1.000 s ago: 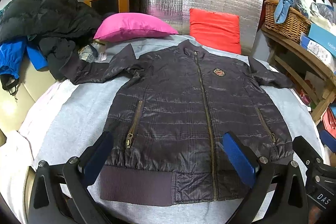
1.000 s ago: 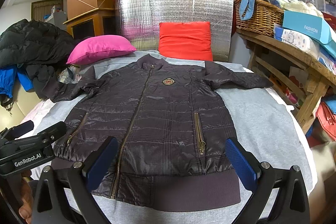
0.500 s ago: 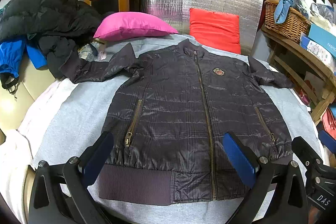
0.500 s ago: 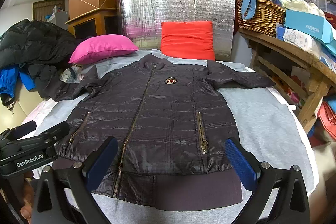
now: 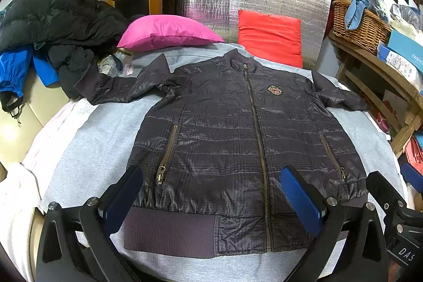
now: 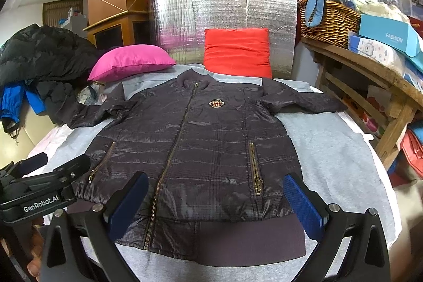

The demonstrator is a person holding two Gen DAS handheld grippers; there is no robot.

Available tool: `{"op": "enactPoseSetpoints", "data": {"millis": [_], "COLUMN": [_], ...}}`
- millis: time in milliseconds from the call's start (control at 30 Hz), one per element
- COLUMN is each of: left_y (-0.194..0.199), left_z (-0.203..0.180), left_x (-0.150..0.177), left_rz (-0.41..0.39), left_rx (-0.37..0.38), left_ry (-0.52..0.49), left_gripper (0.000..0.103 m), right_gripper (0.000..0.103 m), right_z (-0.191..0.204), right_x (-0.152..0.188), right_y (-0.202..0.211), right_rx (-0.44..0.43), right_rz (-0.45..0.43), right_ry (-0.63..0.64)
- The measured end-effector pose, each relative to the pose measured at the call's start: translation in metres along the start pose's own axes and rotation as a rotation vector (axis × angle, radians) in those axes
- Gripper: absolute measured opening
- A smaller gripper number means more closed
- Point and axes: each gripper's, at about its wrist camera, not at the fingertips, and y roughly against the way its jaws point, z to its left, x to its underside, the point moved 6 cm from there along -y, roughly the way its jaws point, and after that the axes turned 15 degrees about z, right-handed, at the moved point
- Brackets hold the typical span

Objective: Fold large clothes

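Jacket [image 5: 238,139] flat, zipped, hem at near bed [image 5: 79,149] edge. Both grippers [image 5: 211,200] [image 6: 215,202] empty, fingers apart. Risk: slick shell slips, sleeve bunches.

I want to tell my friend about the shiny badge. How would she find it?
Start at the grey sheet, where a dark jacket lies flat and zipped. Follow its zip up toward the collar. The badge, the jacket's only gold and red patch, sits beside the zip on the chest.
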Motion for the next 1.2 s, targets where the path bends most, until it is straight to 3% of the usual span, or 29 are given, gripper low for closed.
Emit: {"op": "enactPoseSetpoints", "data": {"millis": [1200], "left_y": [-0.013], "left_z": [0.011], "left_x": [0.002], "left_rz": [0.033], "left_rx": [-0.004], "left_ry": [0.021], "left_gripper": [0.103], "right_gripper": [0.103], "right_z": [-0.001], "right_x": [0.005], "right_y": [-0.005], "right_rx": [-0.028], "right_rz": [0.008], "right_ry": [-0.007]}}
